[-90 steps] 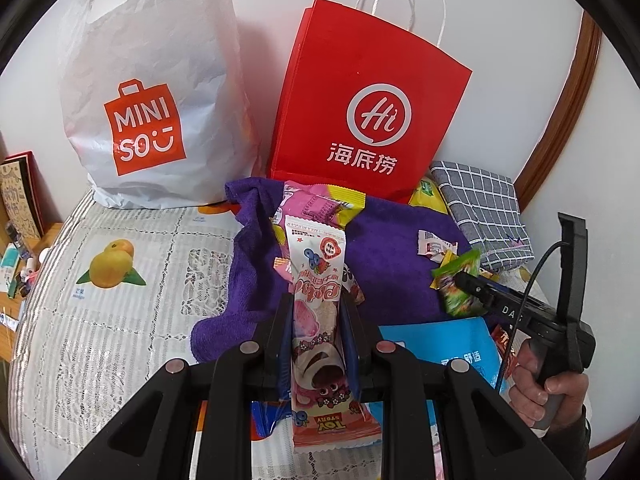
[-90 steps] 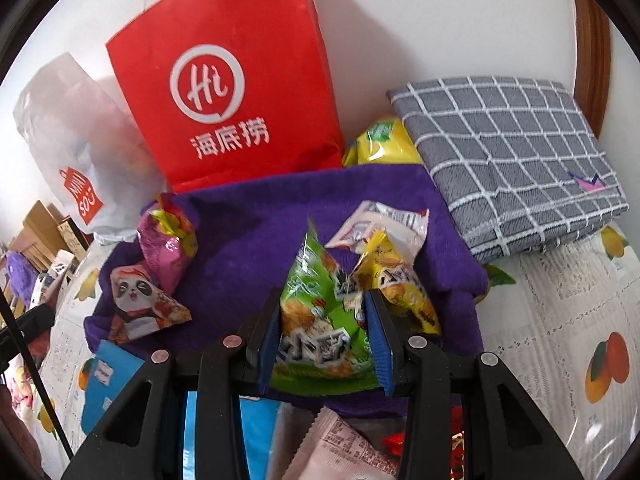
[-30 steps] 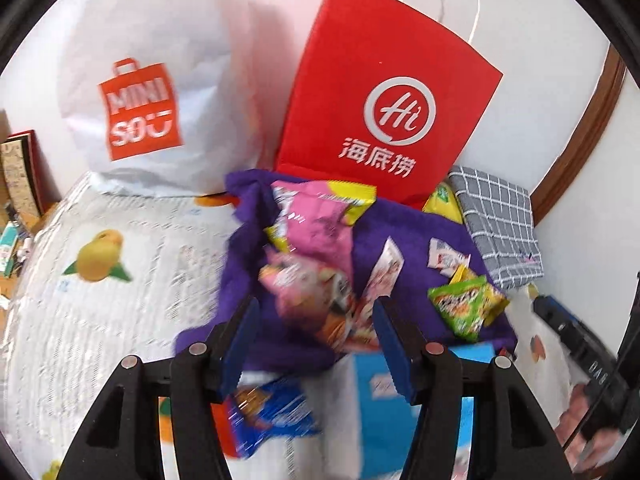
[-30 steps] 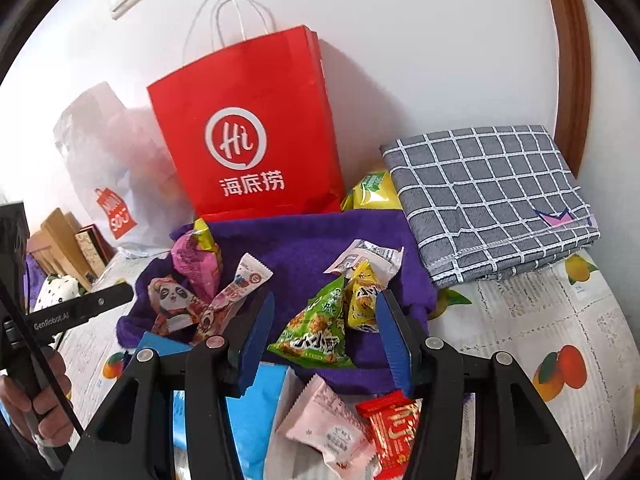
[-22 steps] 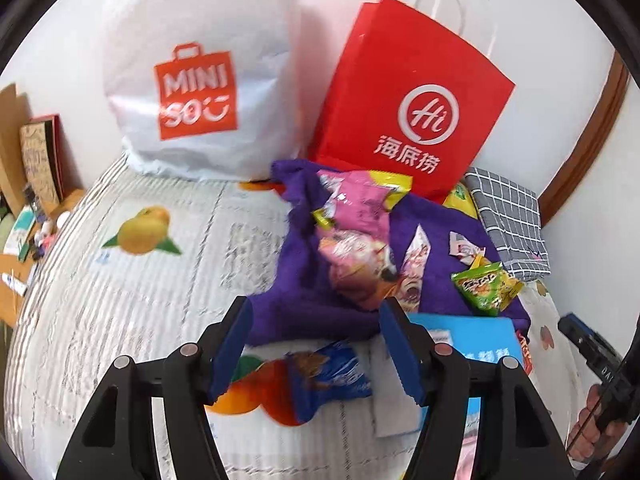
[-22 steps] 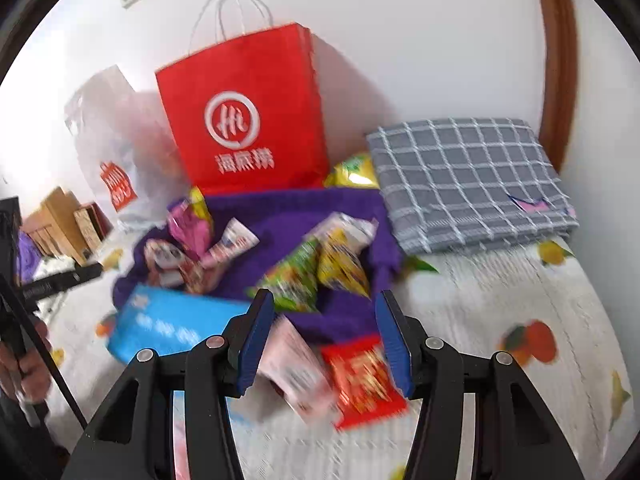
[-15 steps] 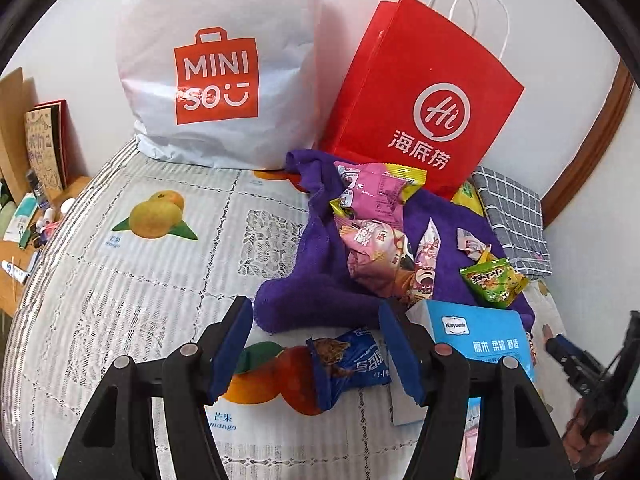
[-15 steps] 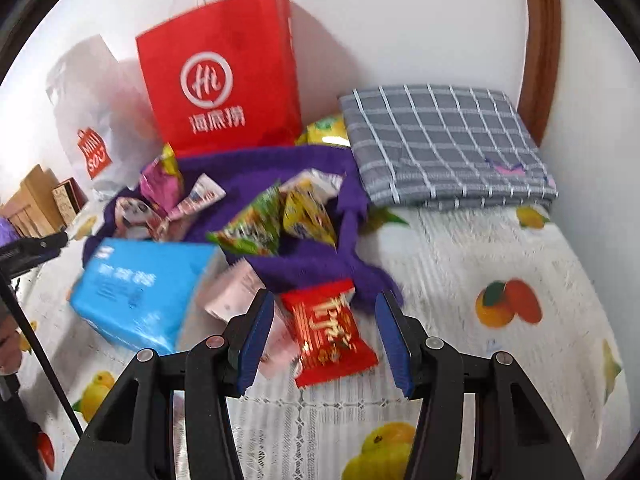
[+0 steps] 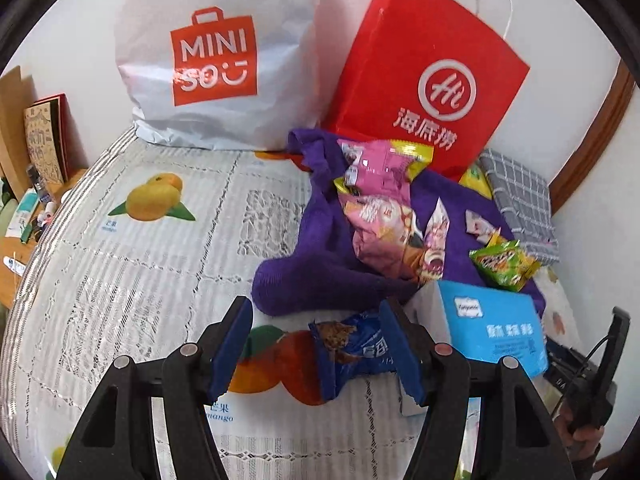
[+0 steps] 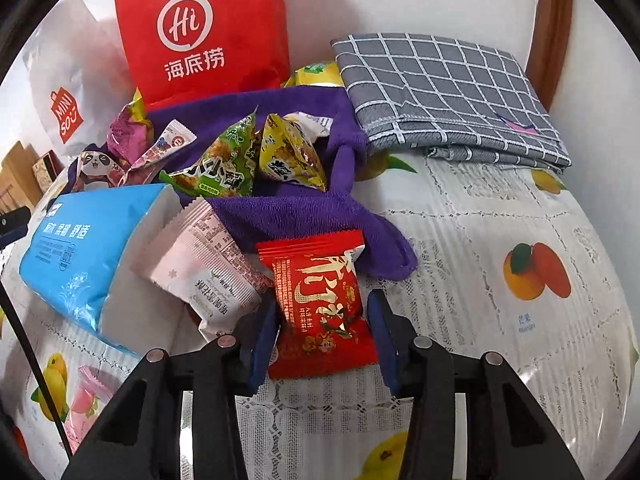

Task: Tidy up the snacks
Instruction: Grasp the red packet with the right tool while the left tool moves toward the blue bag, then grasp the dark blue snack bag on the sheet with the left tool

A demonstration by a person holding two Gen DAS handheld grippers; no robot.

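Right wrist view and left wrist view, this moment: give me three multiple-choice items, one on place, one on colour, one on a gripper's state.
1. What lies between the right gripper fingers?
A. red snack packet
B. green snack packet
C. grey checked cloth

2. What colour is the towel under the snack pile?
A. purple
B. orange
C. white

3. How does the left gripper stand?
A. clamped on the red paper bag
B. open, dark blue snack packet lying between its fingers
C. open over the light blue box

Answers: 1 A, the packet sits between the closing jaws. 2 A, the cloth is purple in both views. 3 B, a gap shows beside the packet.
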